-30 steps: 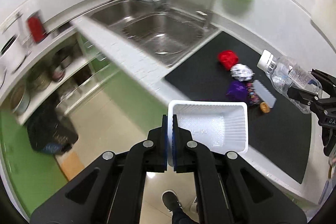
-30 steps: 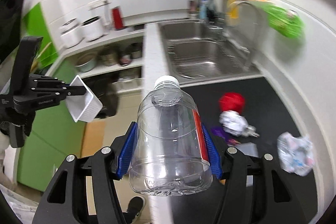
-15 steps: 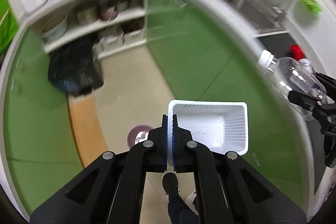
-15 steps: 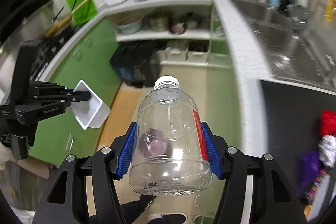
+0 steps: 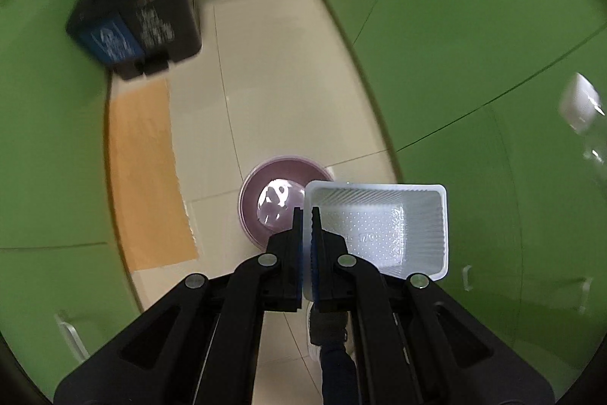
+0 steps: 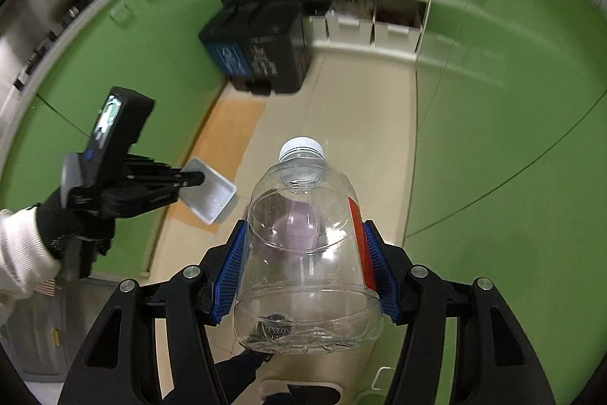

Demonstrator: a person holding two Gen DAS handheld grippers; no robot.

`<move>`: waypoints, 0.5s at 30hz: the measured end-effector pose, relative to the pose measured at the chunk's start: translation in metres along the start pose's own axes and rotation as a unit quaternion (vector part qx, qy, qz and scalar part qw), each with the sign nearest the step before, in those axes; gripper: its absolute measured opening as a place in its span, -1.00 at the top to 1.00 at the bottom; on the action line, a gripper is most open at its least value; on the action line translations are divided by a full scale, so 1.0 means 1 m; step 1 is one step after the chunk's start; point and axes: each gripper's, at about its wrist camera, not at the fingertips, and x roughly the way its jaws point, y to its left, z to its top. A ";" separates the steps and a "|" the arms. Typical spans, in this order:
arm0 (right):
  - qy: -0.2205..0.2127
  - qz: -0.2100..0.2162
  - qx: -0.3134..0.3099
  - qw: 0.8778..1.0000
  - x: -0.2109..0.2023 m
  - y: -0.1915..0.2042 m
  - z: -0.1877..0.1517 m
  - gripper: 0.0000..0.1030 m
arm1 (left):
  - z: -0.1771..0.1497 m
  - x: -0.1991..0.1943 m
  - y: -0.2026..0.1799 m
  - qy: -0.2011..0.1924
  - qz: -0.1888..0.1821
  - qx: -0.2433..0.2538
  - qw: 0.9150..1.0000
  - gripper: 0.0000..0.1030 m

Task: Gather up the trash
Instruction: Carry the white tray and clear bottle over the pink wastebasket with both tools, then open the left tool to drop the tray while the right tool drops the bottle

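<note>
One plastic tray (image 5: 383,226), one clear bottle (image 6: 307,245), one purple bin (image 5: 271,200), two tongs (image 5: 307,215) (image 6: 305,276).

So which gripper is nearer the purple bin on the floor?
Left. The left gripper, clamping the white tray, hangs just over the purple bin. The right gripper holds the plastic bottle off to the side.

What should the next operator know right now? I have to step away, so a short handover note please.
Left gripper: shut on the rim of the white plastic tray, held over the floor.
Right gripper: shut on the clear plastic bottle, cap on.
Purple bin: on the floor just below the tray's left end. Black bins stand by the shelves.
Done: both items picked up and carried.
Left: release the tray and bottle into a bin; which one is your call.
</note>
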 end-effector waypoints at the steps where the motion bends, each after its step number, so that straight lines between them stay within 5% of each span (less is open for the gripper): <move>1: 0.005 -0.001 0.001 1.000 0.011 -0.001 -0.003 -0.13 | -0.003 0.022 0.006 0.004 0.002 0.000 1.000 0.94; 6: 0.029 -0.003 0.005 1.000 0.064 -0.001 -0.024 -0.13 | -0.010 0.088 0.018 0.008 0.011 0.001 1.000 0.77; 8: 0.036 -0.003 0.007 0.999 0.075 -0.001 -0.029 -0.13 | -0.012 0.099 0.019 0.003 0.007 -0.002 1.000 -0.57; 9: 0.040 -0.003 0.007 0.999 0.081 -0.001 -0.031 -0.13 | -0.013 0.101 0.021 -0.009 -0.004 -0.005 1.000 -0.85; 15: 0.053 0.006 -0.001 0.999 0.101 0.010 -0.026 -0.13 | -0.012 0.099 0.028 -0.001 -0.003 -0.014 1.000 -0.94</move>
